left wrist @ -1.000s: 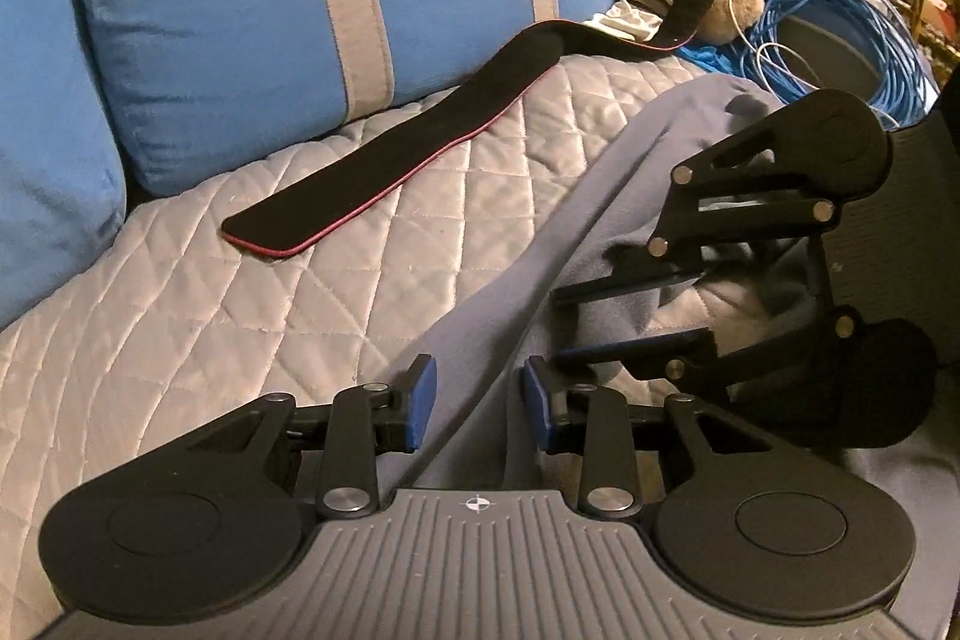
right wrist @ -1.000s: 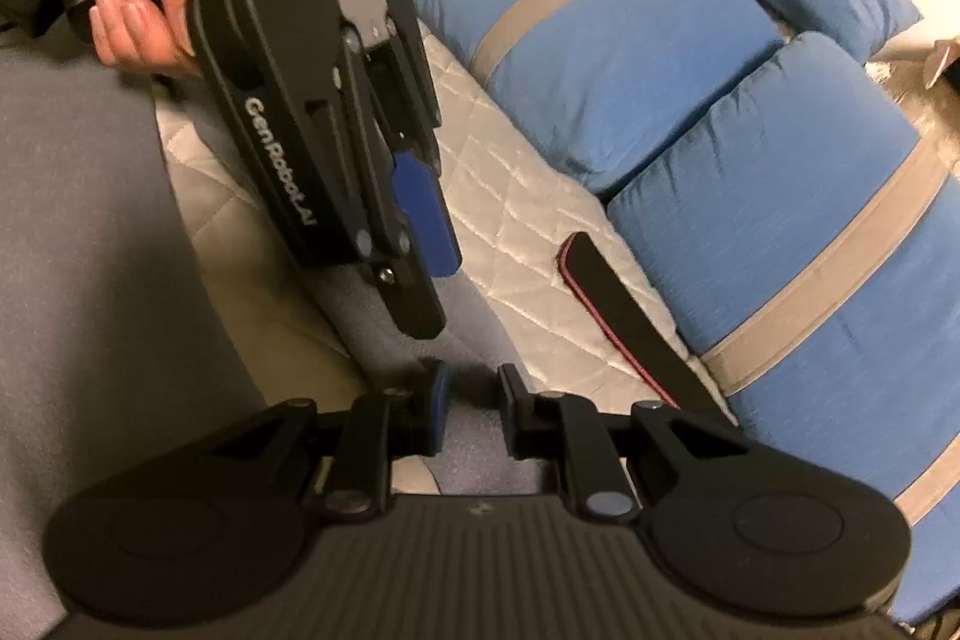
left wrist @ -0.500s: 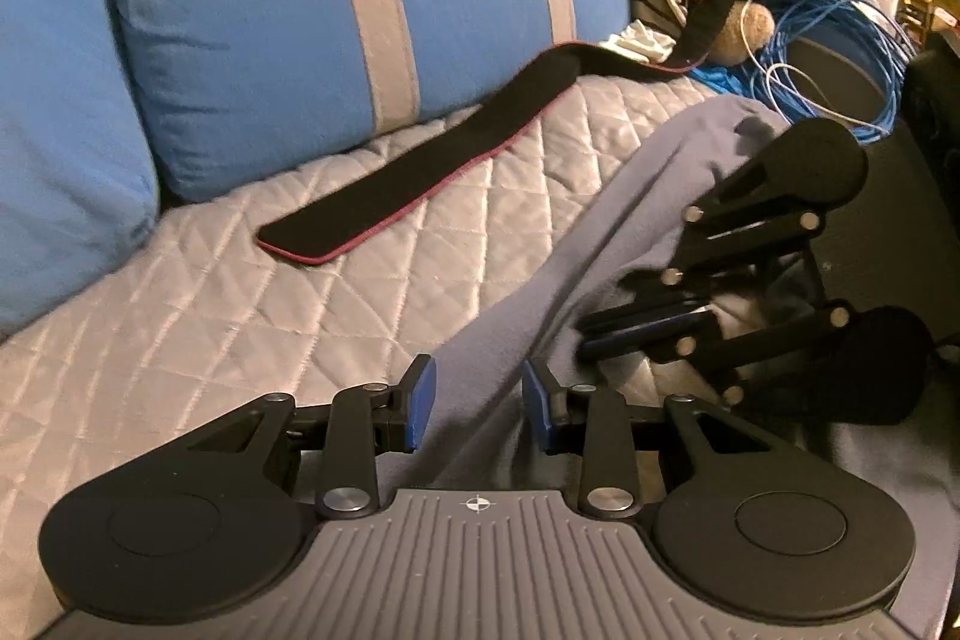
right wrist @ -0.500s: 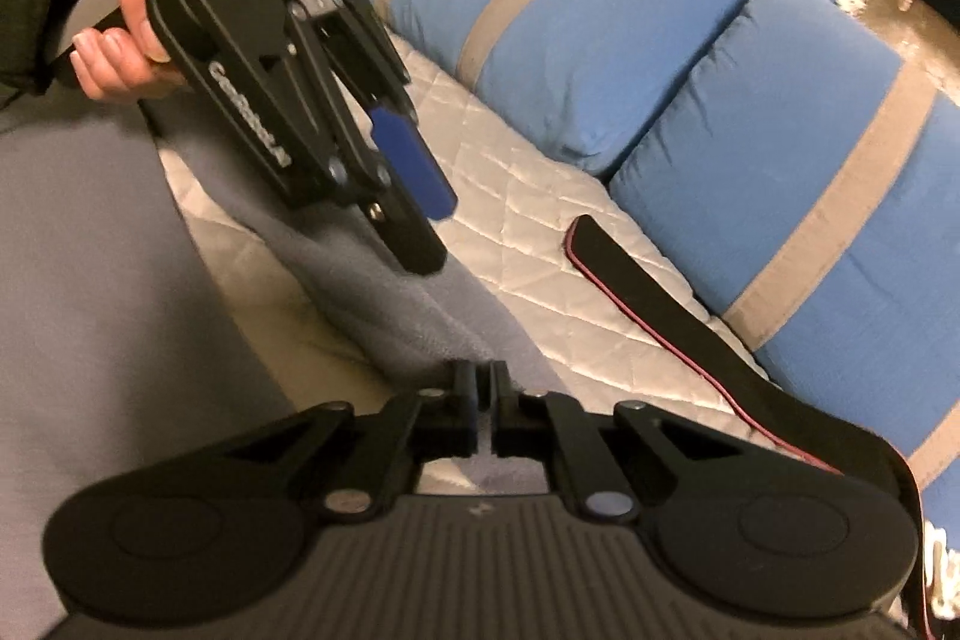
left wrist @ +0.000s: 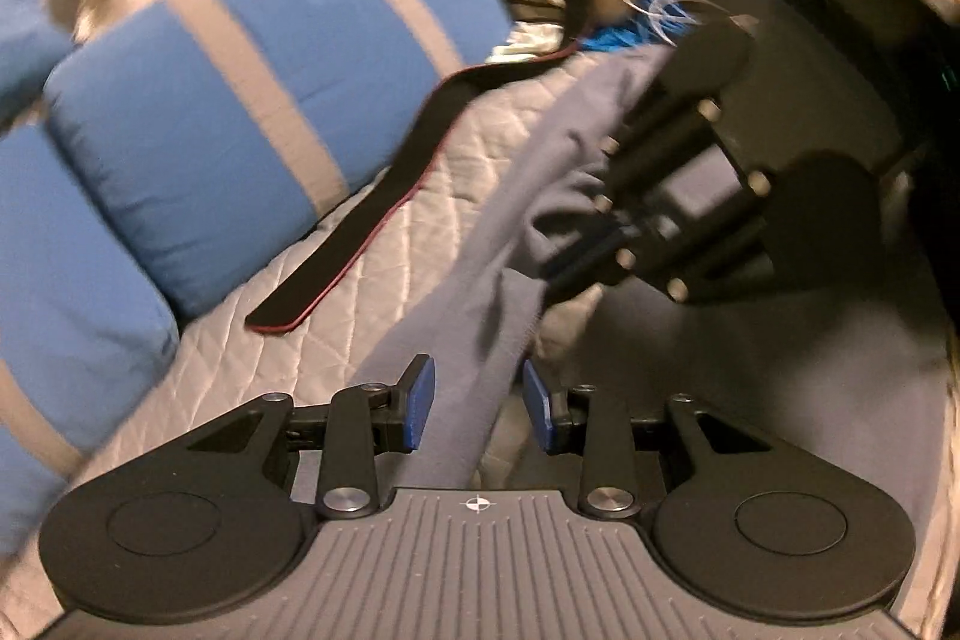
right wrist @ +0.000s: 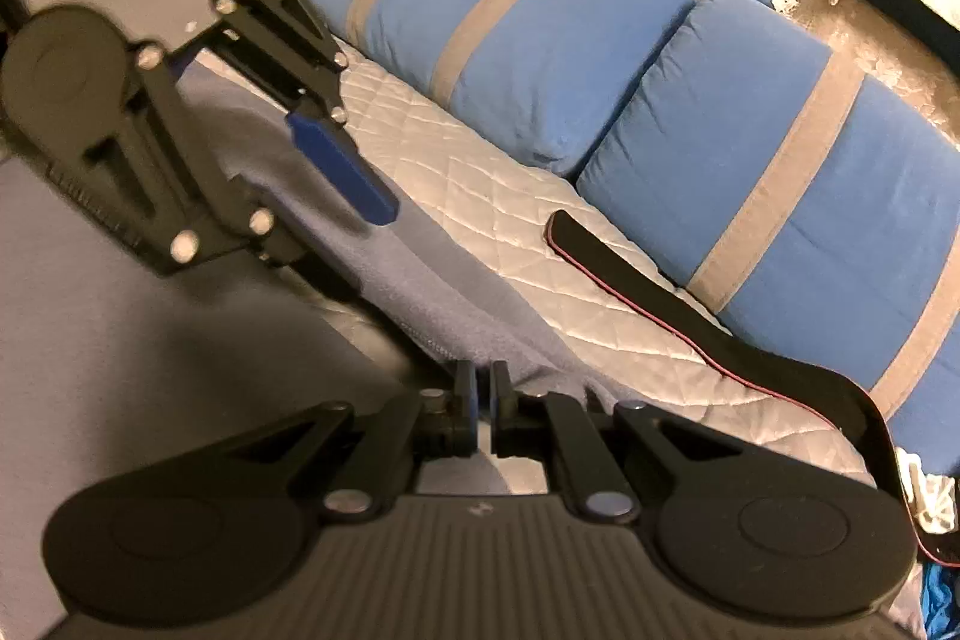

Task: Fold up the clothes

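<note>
The grey fleece garment [right wrist: 420, 280] lies across the quilted bed cover [right wrist: 480, 196], spreading from the lower left of the right wrist view up toward the centre, with one long fold raised off the cover. In the left wrist view that fold [left wrist: 480, 280] runs from the bottom centre up to the right.

The right claw [right wrist: 481, 403] is pinched tight on the fold's edge, its jaws almost meeting with cloth between them. The left claw [left wrist: 477, 403] stands narrowly parted with the raised fold passing between its blue pads [left wrist: 418, 400]; the cloth lies against neither pad clearly, so it is not gripping. Each claw shows in the other's view: the left one [right wrist: 336, 220] at the upper left, the right one [left wrist: 570, 262] at the centre right, its tips buried in the fleece.

A black strap with a red edge [right wrist: 630, 280] lies on the cover beside blue cushions with grey stripes [right wrist: 510, 10]. Blue cable [left wrist: 624, 34] and clutter sit blurred at the top.
</note>
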Demonstrator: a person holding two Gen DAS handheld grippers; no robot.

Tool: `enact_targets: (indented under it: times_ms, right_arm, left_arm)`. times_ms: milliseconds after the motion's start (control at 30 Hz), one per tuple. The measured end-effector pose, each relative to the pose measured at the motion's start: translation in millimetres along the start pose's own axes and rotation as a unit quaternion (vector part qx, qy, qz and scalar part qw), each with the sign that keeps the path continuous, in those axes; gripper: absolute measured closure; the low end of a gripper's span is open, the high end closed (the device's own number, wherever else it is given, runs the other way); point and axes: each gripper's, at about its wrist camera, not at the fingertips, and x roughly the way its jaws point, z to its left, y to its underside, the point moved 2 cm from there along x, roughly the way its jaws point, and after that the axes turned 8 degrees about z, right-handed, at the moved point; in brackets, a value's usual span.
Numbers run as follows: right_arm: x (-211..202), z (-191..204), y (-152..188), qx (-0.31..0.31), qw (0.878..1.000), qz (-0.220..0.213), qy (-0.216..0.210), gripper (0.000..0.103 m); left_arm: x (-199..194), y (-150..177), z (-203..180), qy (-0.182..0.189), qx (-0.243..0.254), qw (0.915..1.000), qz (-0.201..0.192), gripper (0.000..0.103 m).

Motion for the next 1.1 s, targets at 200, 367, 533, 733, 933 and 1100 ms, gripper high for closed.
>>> enact_targets:
  times_ms: [200,367,533,733,933,1100]
  right_arm:
    - [3,6,3,-0.003,1.0,0.007,0.008,0.099]
    - [5,8,4,-0.007,1.0,0.011,0.011,0.099]
    - [5,10,5,-0.013,1.0,0.013,0.014,0.099]
    - [5,9,6,-0.012,1.0,0.016,0.011,0.099]
    - [7,13,7,-0.018,1.0,0.021,0.013,0.099]
    - [7,13,6,-0.017,1.0,0.023,0.012,0.099]
  left_arm:
    - [13,4,64,0.032,-0.183,0.9823,-0.026,0.071]
    - [57,-6,95,0.026,-0.233,0.9721,0.001,0.072]
    - [95,-22,74,0.057,-0.184,0.9808,0.03,0.072]
    - [122,-26,51,0.04,-0.136,0.9871,0.074,0.103]
    - [122,-22,77,-0.015,-0.181,0.9812,0.064,0.103]
    - [115,-17,99,0.019,-0.222,0.9738,0.046,0.101]
